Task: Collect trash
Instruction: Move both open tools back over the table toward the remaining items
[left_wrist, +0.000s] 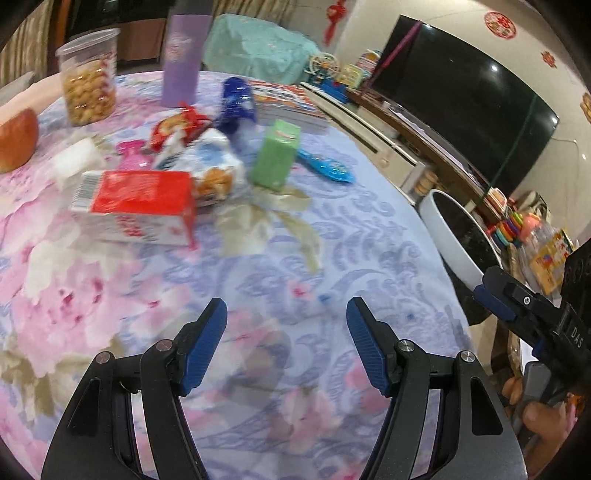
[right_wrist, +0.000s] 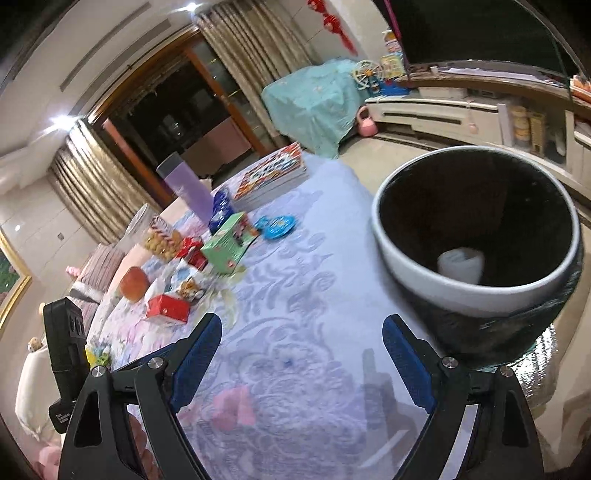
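Left gripper (left_wrist: 287, 317): jaws spread, nothing between the pads; hangs over bare floral tablecloth (left_wrist: 369, 236), angled down toward the litter. Right gripper (right_wrist: 302, 338): jaws spread wide, empty; poised at the table's edge just beside the bin.

Trash bin (right_wrist: 436, 275): white rim, black liner, standing off the table's edge close by the right gripper; one pale crumpled item (right_wrist: 461, 265) lies at its bottom.

Litter cluster, mid-table, well ahead of the left gripper:
- red and white carton (left_wrist: 136, 206), lying on its side, nearest;
- crinkled snack bag (left_wrist: 210, 166), touching the carton's far end;
- green carton (left_wrist: 275, 155), upright, just right of the bag;
- red wrapper (left_wrist: 177, 127) and blue wrapper (left_wrist: 236, 107), behind.

Non-trash, likely: jar of snacks (left_wrist: 88, 81), purple tumbler (left_wrist: 183, 55), stack of books (left_wrist: 288, 103), blue toy (left_wrist: 328, 170), round bun (left_wrist: 14, 142) at the left edge.

Risks, as judged:
- items crowd and touch, so a reach for the carton may drag or shove the bag;
- the upright green carton may tip if brushed;
- keepers stand close behind the litter and could be taken by mistake;
- both views are blurred, so aim may be off.
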